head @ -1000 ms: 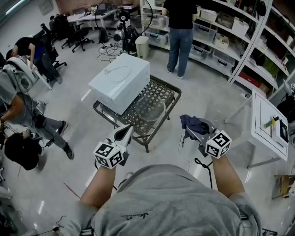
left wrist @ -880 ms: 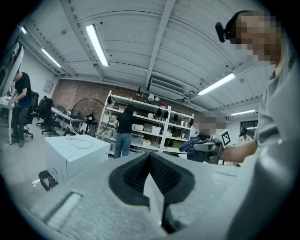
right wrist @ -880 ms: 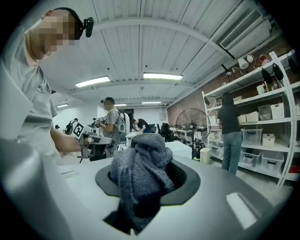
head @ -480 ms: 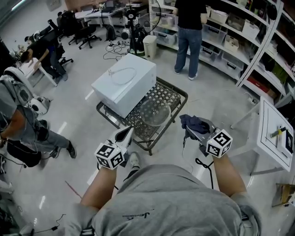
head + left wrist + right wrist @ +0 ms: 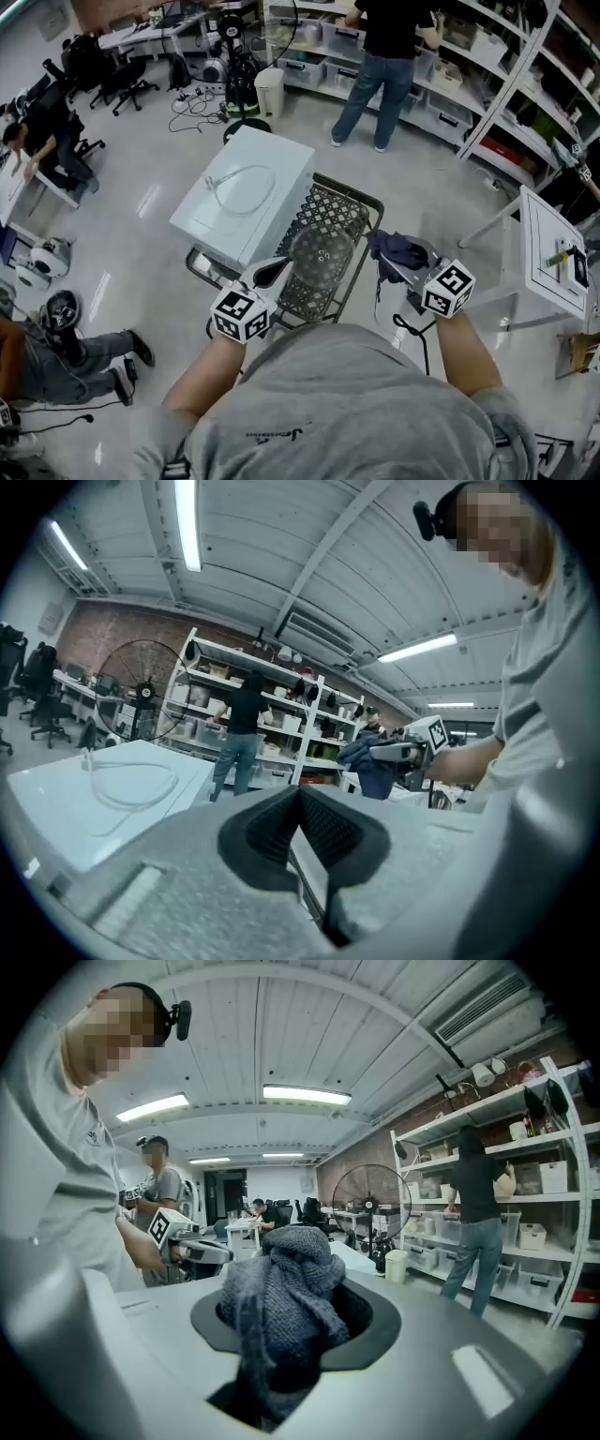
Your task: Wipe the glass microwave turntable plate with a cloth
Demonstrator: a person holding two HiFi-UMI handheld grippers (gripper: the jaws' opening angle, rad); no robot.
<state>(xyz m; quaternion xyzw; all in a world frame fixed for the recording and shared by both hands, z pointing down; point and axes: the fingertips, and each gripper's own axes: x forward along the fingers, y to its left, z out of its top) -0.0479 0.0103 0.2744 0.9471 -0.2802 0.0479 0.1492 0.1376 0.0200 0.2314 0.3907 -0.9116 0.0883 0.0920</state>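
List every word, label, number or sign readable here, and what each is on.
Nothing here can be read as text.
shirt: small script print, too blurred to read.
left cube, right cube: black-and-white square patterns, no letters.
microwave: no label visible.
shelf bins: any labels are too small to read.

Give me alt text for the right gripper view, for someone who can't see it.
The right gripper is shut on a bunched dark grey-blue cloth. Behind it are the left gripper and, at right, a person standing at shelves.
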